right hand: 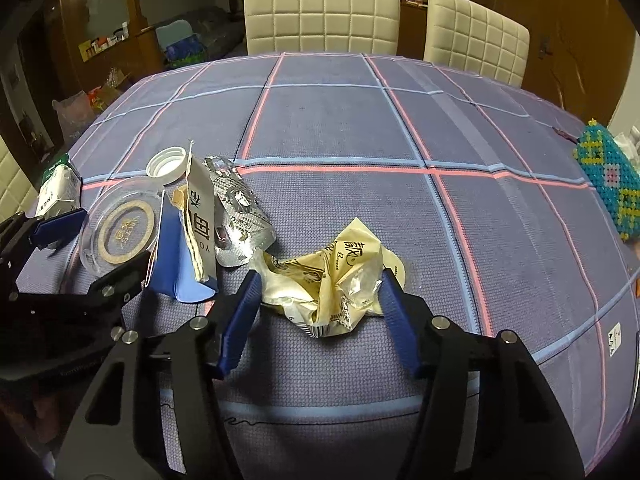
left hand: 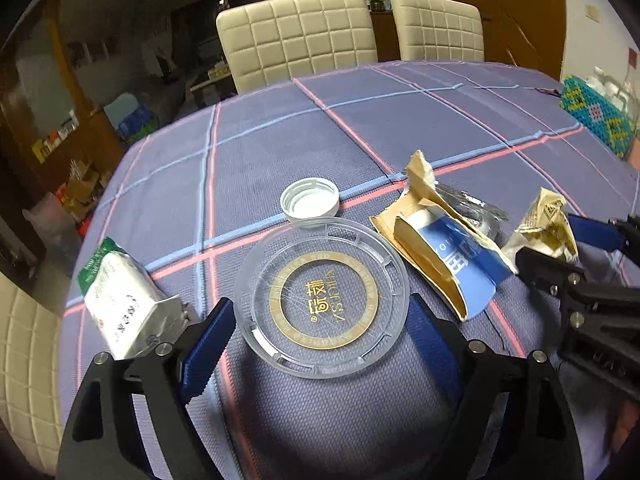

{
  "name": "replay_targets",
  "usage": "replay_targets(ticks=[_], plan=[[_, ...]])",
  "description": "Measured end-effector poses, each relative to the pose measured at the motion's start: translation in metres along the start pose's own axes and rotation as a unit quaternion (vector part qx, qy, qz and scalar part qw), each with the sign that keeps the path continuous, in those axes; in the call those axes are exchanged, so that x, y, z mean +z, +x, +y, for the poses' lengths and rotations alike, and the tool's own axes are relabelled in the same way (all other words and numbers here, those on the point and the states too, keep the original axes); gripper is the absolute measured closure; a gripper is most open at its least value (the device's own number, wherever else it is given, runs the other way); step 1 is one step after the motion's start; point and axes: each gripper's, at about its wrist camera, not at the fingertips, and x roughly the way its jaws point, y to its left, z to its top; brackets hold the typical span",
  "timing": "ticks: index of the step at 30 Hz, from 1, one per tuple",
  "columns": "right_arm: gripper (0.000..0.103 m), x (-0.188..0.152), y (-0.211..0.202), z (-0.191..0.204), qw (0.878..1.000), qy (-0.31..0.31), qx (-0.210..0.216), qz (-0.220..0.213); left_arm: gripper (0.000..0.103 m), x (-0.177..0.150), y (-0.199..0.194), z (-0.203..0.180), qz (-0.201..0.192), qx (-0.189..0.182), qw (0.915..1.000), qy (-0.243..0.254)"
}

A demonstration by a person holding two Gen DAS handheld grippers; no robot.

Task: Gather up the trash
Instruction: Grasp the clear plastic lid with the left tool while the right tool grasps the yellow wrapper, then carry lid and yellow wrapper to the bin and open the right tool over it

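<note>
Crumpled cream wrapper [right hand: 332,284], printed and glossy, on the purple plaid table [right hand: 340,128], flanked by the blue pads of the right hand-held gripper [right hand: 320,304], which look to touch both edges. Clear round lid [left hand: 322,298] with gold ring between the spread left hand-held gripper [left hand: 320,344], unpinched. Nearby: white bottle cap [left hand: 310,199], torn blue carton [left hand: 444,256], white-green carton [left hand: 124,300].

Dim indoor light from overhead leaves the checked surface [left hand: 280,152] evenly lit and sharp, with a soft shadow pooling at 6 o'clock in both views. Fisheye bowing curves the edges; corners fall black, and the room at 10 o'clock stays murky.
</note>
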Motion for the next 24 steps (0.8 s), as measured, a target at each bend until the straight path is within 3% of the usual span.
replay_targets(ticks=[8,10,11,15,17,24], plan=[[0.050,-0.009,-0.013,-0.003,1.000,-0.003,0.001,-0.004,0.020,-0.016,-0.030,0.001,-0.030,0.010,0.9993,0.019],[0.056,-0.013,-0.018,-0.001,1.000,-0.010,0.000,-0.008,0.020,-0.022,-0.039,0.003,-0.039,0.011,0.9989,0.023],[0.065,-0.013,-0.020,-0.001,1.000,-0.012,-0.001,-0.010,0.020,-0.025,-0.043,0.004,-0.042,0.014,0.9987,0.024],[0.069,-0.019,-0.029,0.004,1.000,-0.022,0.000,-0.017,0.020,-0.036,-0.057,0.006,-0.053,0.018,0.9980,0.029],[0.081,-0.021,-0.032,0.006,0.999,-0.028,-0.005,-0.021,0.020,-0.039,-0.062,0.008,-0.058,0.022,0.9977,0.029],[0.089,-0.023,-0.052,0.023,0.998,-0.049,0.007,-0.050,0.020,-0.050,-0.082,0.016,-0.077,0.023,0.9965,0.022]])
